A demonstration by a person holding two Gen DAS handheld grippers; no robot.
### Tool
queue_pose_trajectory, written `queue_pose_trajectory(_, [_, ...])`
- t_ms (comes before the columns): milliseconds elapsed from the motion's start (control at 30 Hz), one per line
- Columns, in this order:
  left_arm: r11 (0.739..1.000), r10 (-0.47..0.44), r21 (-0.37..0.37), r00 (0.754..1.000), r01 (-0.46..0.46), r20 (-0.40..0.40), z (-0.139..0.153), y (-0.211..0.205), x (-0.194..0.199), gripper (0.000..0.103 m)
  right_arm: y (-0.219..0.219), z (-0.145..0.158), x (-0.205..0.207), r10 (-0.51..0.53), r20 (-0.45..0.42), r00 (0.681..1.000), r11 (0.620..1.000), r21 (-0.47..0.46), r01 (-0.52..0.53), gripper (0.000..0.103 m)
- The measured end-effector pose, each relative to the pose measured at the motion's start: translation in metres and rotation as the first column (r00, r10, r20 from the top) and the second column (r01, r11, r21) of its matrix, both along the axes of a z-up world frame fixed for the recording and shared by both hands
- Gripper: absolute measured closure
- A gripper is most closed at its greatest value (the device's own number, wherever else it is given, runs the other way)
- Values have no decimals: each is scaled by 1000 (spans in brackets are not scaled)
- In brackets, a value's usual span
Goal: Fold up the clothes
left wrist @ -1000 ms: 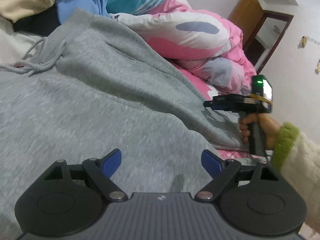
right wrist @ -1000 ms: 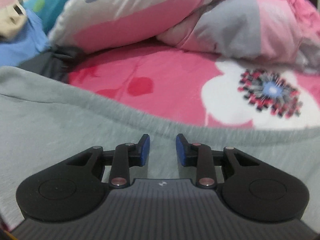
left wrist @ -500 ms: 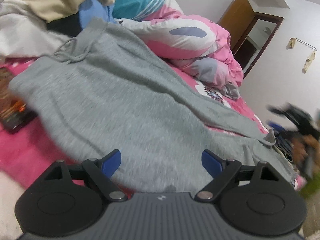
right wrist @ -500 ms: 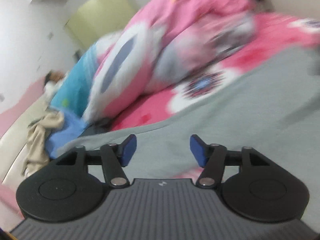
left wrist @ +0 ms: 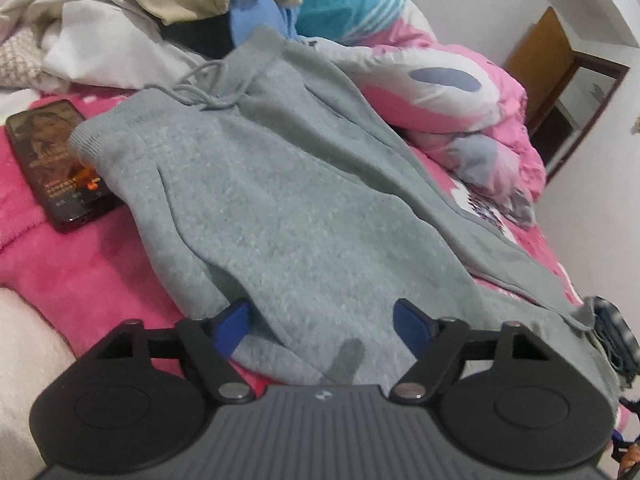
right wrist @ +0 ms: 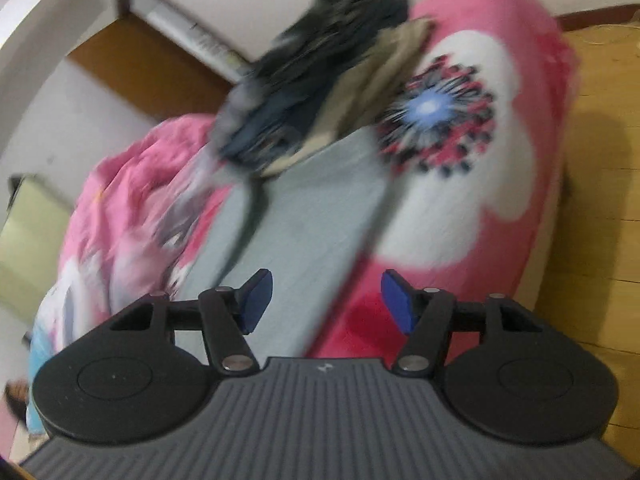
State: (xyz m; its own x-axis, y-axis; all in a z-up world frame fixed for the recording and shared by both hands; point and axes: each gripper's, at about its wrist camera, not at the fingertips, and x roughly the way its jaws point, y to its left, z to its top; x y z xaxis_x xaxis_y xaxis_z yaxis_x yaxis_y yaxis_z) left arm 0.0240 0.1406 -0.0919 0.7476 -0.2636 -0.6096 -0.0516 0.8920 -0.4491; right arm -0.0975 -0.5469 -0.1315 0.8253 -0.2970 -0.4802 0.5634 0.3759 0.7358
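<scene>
Grey sweatpants [left wrist: 288, 184] lie spread on the pink bed, with the drawstring waistband [left wrist: 208, 92] at the far upper left. My left gripper [left wrist: 323, 320] hovers low over the near part of the pants. Its jaws are closing with grey cloth lying between them, and a fold of cloth partly covers the left pad [left wrist: 234, 320]; nothing is pinched. The right wrist view is blurred and rolled. There a grey pant leg [right wrist: 316, 208] runs away from my right gripper [right wrist: 326, 302]. Its jaws are closing above the leg's edge and grip nothing.
A dark phone [left wrist: 56, 160] lies on the pink blanket left of the waistband. Loose clothes [left wrist: 120, 12] are heaped at the back, and a pink quilt [left wrist: 440, 92] is bunched on the right. A stack of dark clothes [right wrist: 320, 60] sits past the leg's end. Wooden floor [right wrist: 600, 160] borders the bed.
The left gripper drew back along the pants, bringing the phone into view, and its jaws narrowed. The right gripper swung from the pants' edge to the leg end, rolled, and its jaws widened.
</scene>
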Motion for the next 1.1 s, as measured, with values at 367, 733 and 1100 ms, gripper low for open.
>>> queue_pose_trajectory(367, [995,96,1,995,-96,-23,2,1,-3,70,-33,-7,-4,7,251,968,997,79,-28,101])
queue_pose_trajectory(733, [994,89,-67,995,-91,-40,-3,12,-15,74,-42,-54,-66,-175,297,939,958,272,92,100])
queue_pose_trajectory(1100, [990,91,-109,996,-91,-7,-10,11,-7,55,-14,-45,-35,29,357,934,959,254,-126,67])
